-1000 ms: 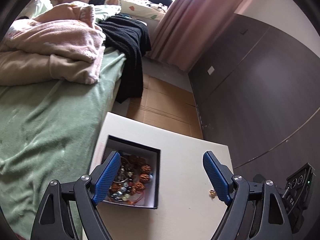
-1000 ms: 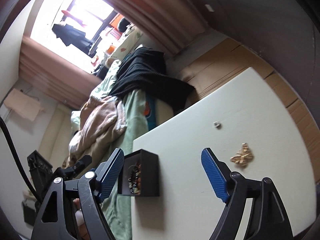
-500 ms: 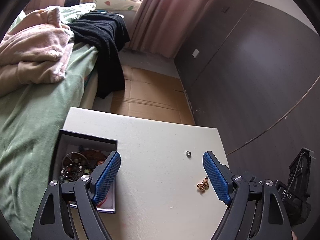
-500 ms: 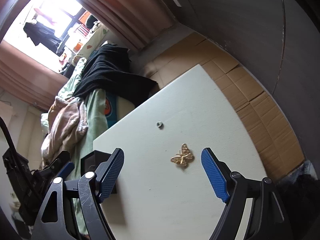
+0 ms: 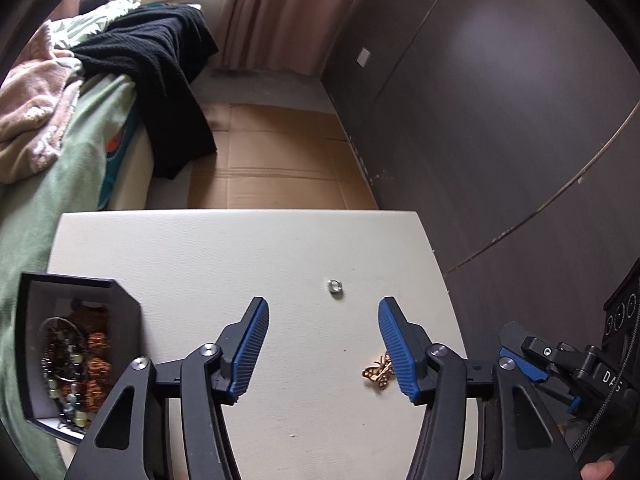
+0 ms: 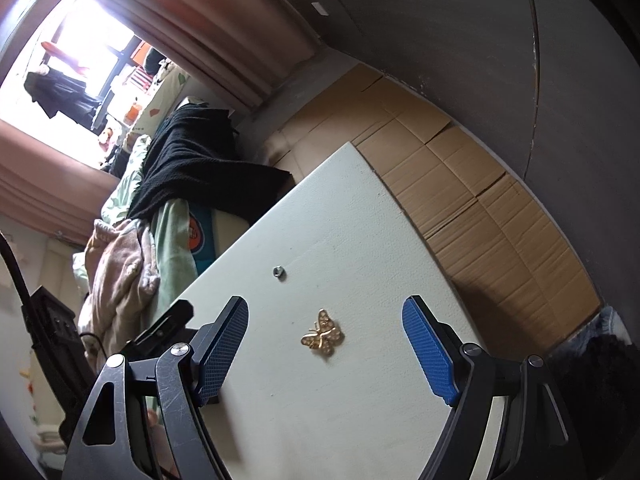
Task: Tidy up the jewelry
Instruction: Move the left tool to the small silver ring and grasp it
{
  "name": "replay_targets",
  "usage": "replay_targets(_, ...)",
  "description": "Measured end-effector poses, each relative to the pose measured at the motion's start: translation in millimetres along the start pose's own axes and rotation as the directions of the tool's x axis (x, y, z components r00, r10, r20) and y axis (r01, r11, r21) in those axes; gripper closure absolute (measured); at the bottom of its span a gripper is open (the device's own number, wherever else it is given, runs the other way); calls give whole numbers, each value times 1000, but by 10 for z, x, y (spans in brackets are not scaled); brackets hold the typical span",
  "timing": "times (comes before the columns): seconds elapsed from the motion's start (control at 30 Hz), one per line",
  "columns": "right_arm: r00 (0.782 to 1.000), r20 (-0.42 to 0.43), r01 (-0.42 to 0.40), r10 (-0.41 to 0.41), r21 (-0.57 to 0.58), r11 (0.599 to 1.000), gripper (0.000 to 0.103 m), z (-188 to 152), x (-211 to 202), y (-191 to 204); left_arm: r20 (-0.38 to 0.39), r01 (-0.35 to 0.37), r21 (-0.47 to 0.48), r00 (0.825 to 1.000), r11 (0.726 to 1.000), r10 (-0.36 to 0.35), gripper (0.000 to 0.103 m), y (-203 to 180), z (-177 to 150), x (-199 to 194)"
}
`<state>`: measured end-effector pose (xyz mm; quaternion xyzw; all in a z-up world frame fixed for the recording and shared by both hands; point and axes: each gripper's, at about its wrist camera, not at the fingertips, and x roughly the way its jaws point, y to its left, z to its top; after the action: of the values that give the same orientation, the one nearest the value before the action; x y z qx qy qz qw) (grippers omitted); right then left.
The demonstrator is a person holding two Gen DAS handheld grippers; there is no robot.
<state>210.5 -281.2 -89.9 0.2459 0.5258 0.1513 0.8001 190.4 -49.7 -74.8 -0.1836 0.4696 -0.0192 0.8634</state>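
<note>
- We find the right tongs (image 6: 326,344) spread apart, empty, above the gold butterfly brooch (image 6: 322,333).
- Left tongs (image 5: 323,344) likewise apart, empty.
- A small ring (image 5: 334,286) lies beyond on the worktop (image 5: 224,252); the jewelry box (image 5: 76,354) sits at its left edge.

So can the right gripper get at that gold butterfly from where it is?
Probably yes: the right gripper is open, the gold butterfly lies bare on the table between its fingers, with nothing over it.
</note>
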Motion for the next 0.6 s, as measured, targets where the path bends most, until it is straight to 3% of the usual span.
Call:
replay_targets(0.13, 999, -9, 39, -39, -10, 999, 23, 54, 23, -99, -23, -19, 24, 1000, 1000, 20, 46, -101, -18, 174)
replay_targets(0.23, 998, -11, 69, -69, -4, 998, 23, 112, 23, -222, -62, -32, 25, 998, 999, 34, 57, -125, -44, 363)
replay_targets(0.33, 996, -14, 88, -87, 20, 996, 23, 161, 38, -331, -86, -41, 18, 995, 999, 43, 59, -138, -28, 526)
replay_targets(0.6, 997, -16, 82, -82, 29, 996, 23, 206, 17, -394, -94, -95, 45, 991, 994, 99, 64, -250, 61, 808)
